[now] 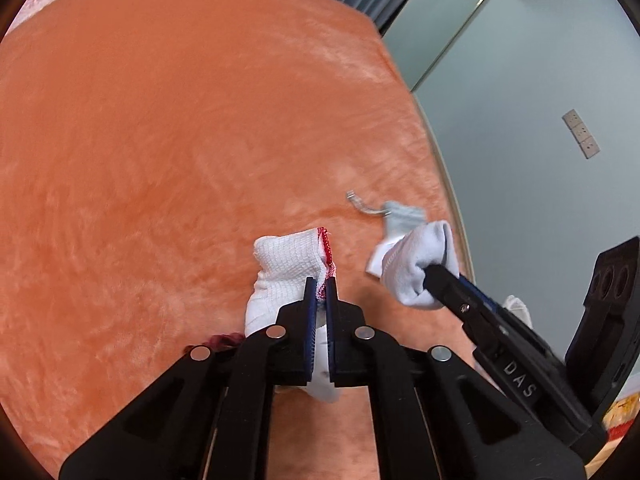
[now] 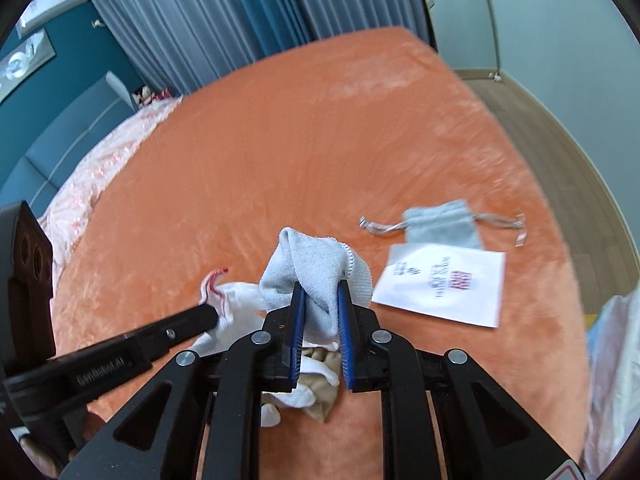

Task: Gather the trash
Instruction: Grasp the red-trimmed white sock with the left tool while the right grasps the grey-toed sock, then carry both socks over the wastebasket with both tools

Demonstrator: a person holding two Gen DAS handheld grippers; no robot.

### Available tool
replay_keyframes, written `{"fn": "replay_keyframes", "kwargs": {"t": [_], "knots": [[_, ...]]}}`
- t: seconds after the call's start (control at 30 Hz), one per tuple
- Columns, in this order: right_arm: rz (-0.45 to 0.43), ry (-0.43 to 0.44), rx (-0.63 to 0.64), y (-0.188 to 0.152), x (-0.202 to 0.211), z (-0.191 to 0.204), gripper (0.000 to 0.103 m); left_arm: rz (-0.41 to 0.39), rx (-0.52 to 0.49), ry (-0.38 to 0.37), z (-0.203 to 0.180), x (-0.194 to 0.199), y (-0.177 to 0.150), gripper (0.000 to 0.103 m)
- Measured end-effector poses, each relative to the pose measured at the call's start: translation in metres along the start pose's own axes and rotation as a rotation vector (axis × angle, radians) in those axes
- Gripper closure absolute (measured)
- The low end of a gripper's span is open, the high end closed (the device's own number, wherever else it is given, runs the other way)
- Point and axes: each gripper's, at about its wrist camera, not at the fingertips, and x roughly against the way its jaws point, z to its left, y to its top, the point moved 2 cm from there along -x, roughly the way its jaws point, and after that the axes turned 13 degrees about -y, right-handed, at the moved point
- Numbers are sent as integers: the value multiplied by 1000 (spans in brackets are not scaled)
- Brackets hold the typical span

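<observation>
My left gripper [image 1: 320, 282] is shut on a white knitted glove with a red-stitched cuff [image 1: 286, 264], held just above the orange bed cover. It also shows in the right wrist view [image 2: 226, 304]. My right gripper [image 2: 322, 286] is shut on a pale grey-white sock [image 2: 312, 264], beside the glove; the sock also shows in the left wrist view [image 1: 416, 264]. A white printed paper [image 2: 444, 286] and a grey drawstring pouch [image 2: 440, 222] lie on the cover to the right. More white and beige cloth [image 2: 316, 392] lies under my right gripper.
The orange plush bed cover [image 2: 280, 152] fills both views. A pink quilt [image 2: 100, 168] lies at its far left, with a blue headboard and grey curtains behind. Wooden floor [image 2: 560, 152] runs along the right edge. A white plastic bag [image 2: 616, 360] is at the far right.
</observation>
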Motion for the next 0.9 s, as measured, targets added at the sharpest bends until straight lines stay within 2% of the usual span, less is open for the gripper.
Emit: {"fn": "replay_keyframes", "kwargs": {"t": [0.17, 0.4, 0.67, 0.9], "knots": [[-66, -7, -51, 2, 47, -31, 88, -42, -80, -41, -58, 21, 5, 99], [-149, -42, -120, -2, 109, -91, 88, -69, -198, -107, -149, 36, -6, 99], [-204, -103, -226, -20, 160, -176, 88, -28, -311, -180, -242, 15, -37, 99], [-224, -160, -317, -46, 187, -242, 88, 29, -384, -223, -303, -9, -75, 99]]}}
